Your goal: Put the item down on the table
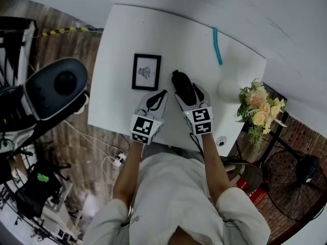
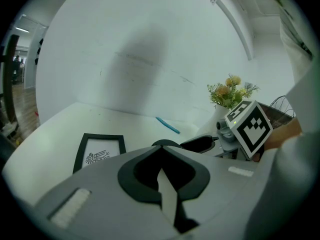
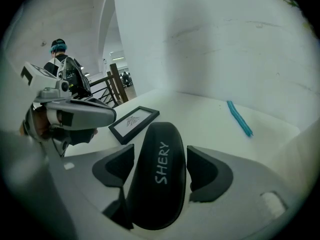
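There are two claws, one black case, one black picture frame, one teal stick and one vase of flowers. The right claw [image 3: 159, 168] pinches the black case [image 1: 182, 84], a pad on each long side; the case bears the word SHERY and points away from the person. It is held over the near middle of the tabletop [image 1: 179, 40], just right of the picture frame [image 1: 146, 71]; whether it touches the surface cannot be told. The left claw [image 2: 163, 178] is pressed together with nothing in it, near the frame's near edge and just left of the right claw.

The teal stick [image 1: 217, 46] lies far right, well apart from the case. The white vase [image 1: 230, 88] with its flowers [image 1: 260, 108] stands at the right edge. Between frame, stick and vase the white surface is bare, and the far left part is bare too. Both claws sit close to the near edge.

The tabletop is plain white with a rounded far corner against a white wall [image 1: 286, 14]. The floor [image 1: 66, 45] is wood plank. A dark chair [image 1: 53, 88] stands left of the tabletop, and a floor fan [image 1: 291, 182] near right.
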